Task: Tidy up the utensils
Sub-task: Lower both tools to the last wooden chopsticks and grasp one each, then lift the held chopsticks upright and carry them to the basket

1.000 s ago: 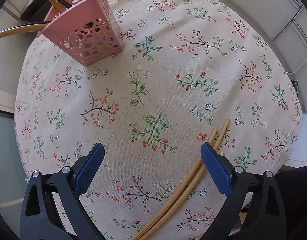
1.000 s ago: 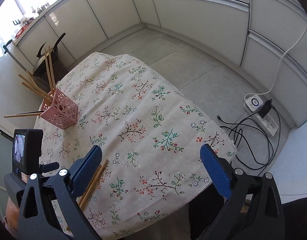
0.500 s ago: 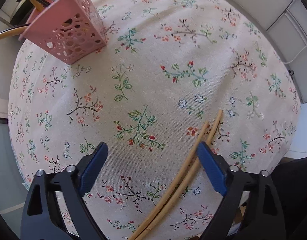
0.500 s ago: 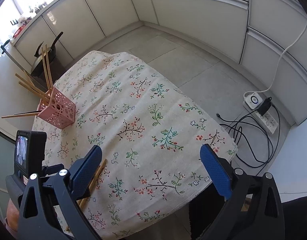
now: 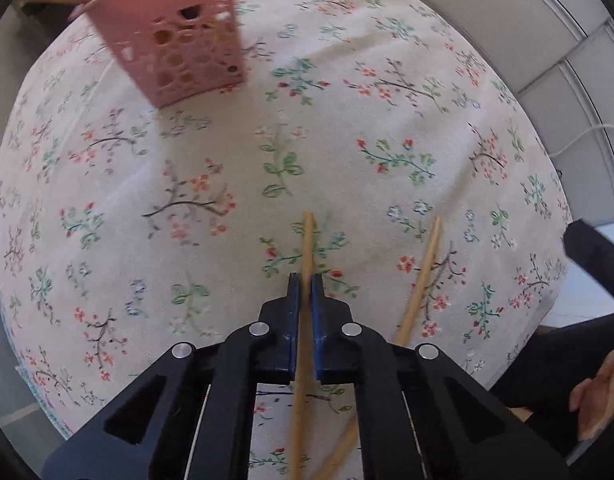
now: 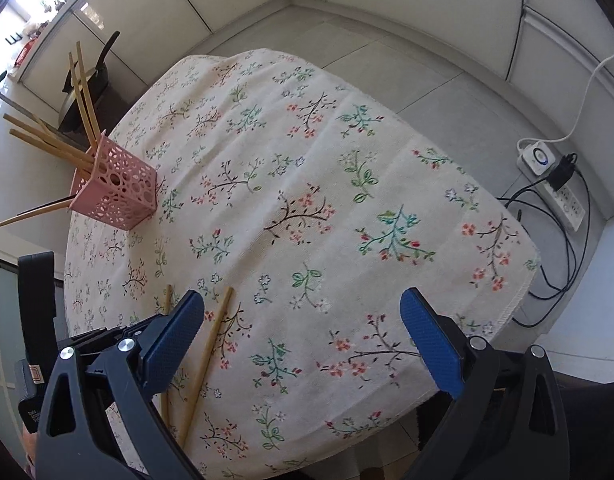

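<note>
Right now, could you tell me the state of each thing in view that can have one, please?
left gripper: shut on one chopstick, jaws just closed.
held chopstick: clamped between the pads.
second chopstick: lying loose on the tablecloth.
right gripper: open, nothing between its pads.
pink holder: upright, chopsticks already standing in it.
tablecloth: spread over the table.
</note>
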The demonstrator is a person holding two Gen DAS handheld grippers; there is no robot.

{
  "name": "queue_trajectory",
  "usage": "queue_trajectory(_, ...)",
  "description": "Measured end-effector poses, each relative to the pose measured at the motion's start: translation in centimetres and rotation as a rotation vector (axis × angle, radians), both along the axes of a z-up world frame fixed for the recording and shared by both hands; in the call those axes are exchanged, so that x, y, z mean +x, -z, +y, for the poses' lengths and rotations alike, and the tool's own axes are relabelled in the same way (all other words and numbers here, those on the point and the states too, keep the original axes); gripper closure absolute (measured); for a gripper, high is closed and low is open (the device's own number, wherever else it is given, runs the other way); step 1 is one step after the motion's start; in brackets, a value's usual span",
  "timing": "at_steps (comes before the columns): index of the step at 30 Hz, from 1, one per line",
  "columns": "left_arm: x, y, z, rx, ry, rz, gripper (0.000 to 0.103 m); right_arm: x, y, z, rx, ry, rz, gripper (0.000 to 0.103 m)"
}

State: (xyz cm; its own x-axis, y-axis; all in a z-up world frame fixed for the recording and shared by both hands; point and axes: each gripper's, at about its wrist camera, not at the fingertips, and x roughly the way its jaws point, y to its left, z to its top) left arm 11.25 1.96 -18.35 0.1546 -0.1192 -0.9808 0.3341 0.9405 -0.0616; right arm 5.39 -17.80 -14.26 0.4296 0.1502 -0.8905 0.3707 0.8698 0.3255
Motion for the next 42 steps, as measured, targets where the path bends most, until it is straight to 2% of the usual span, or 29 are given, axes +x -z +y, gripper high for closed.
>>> queue_trajectory(2,0.1,-0.5,0.9,0.021,-0.014,-0.03,0.098,0.6,0.5,1.1,0.003,-0.026,0.019,0.007)
queue_trajectory(5,-0.5,-2.4,2.3,0.011,-0.031,-0.079,0.098,1.4,1.5,3.2,0.002,-0.073,0.062,0.007)
queue_trajectory(11,-2.3,-7.4,4.0,0.051,-0.098,-0.242,0.098,2.5,3.3,7.6,-0.07,-0.194,0.137,0.008)
queue_trajectory(13,-2.8,-8.6,4.2,0.072,-0.119,-0.302,0.098,2.7,4.3,8.9,-0.075,-0.225,0.177,0.014)
queue_trajectory(14,-2.3,-9.2,3.6,0.085,-0.126,-0.325,0.098,2.7,4.4,9.5,-0.113,-0.23,0.18,0.015)
queue_trajectory(16,-2.4,-10.1,3.7,0.09,-0.137,-0.358,0.098,2.6,4.2,10.7,-0.181,-0.252,0.148,0.04)
queue_trajectory(20,-2.6,-10.8,3.5,0.096,-0.145,-0.395,0.098,2.7,3.9,11.9,-0.219,-0.257,0.112,0.057)
queue_trajectory(22,-2.7,-11.1,3.7,0.092,-0.152,-0.408,0.098,2.8,3.9,12.2,-0.217,-0.268,0.097,0.08)
queue_trajectory(23,-2.7,-11.1,3.7,0.088,-0.156,-0.414,0.098,2.8,3.8,12.3,-0.215,-0.272,0.089,0.087)
queue_trajectory(25,-2.7,-11.5,3.7,0.081,-0.16,-0.427,0.098,3.1,3.8,12.2,-0.153,-0.281,0.078,0.093)
queue_trajectory(28,-2.9,-12.0,3.7,0.068,-0.166,-0.447,0.098,3.1,2.9,11.6,-0.076,-0.267,0.032,0.097)
queue_trajectory(30,-3.1,-12.7,3.9,0.045,-0.174,-0.469,0.098,2.6,1.1,11.1,-0.058,-0.264,-0.045,0.097)
queue_trajectory(36,-4.5,-15.8,4.6,-0.093,-0.191,-0.535,0.098,1.1,-5.0,8.5,-0.021,-0.277,-0.243,0.097)
queue_trajectory(42,-5.7,-18.6,4.8,-0.188,-0.217,-0.592,0.098,0.7,-9.2,5.9,0.03,-0.272,-0.335,0.097)
